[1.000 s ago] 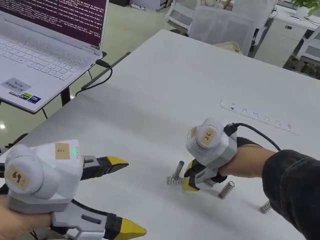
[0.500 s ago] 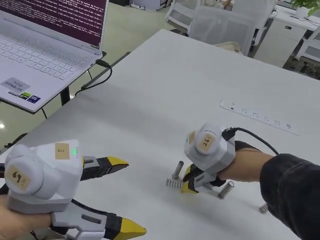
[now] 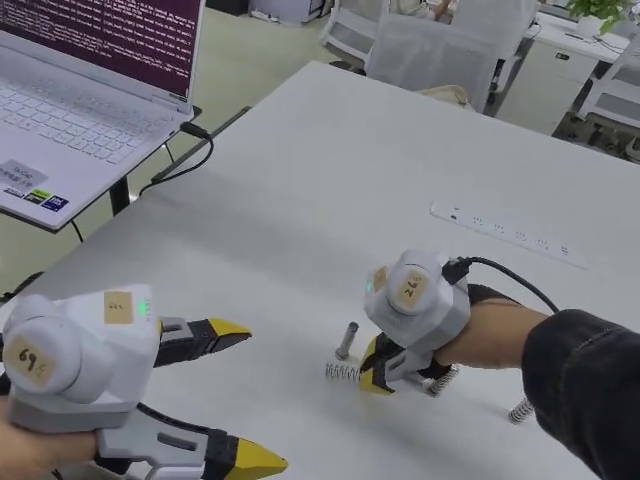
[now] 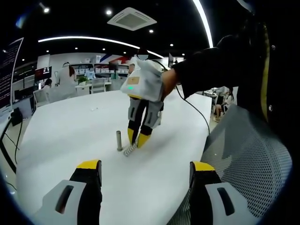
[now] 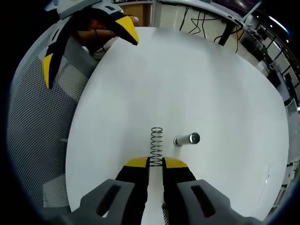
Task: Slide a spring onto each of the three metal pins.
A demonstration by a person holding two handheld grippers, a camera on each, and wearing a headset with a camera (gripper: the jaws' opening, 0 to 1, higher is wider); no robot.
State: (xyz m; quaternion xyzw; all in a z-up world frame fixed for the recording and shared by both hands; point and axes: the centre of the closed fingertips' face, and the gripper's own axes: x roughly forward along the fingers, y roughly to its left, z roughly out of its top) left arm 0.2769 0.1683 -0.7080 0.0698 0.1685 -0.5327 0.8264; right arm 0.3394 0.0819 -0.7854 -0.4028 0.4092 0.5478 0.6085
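Right gripper (image 3: pixel 372 372): jaws nearly closed, pinching one end of the spring (image 5: pixel 156 140), lower centre of head view.
Spring: lies flat on the table (image 3: pixel 330 200), just beside the pin (image 3: pixel 347 340).
Pin: upright, mid-frame.
Left gripper (image 3: pixel 255 396): jaws wide apart, holding nothing, lower left.
Second spring (image 3: pixel 520 410): lower right, by the sleeve (image 3: pixel 590 380).

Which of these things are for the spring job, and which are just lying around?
For the job:
- upright silver metal pin
- thin coiled metal spring, pinched in the right gripper beside that pin
- another coiled spring, lying apart
- left gripper, open and holding nothing

Just lying about:
- flat white power strip
- open white laptop, beside the table
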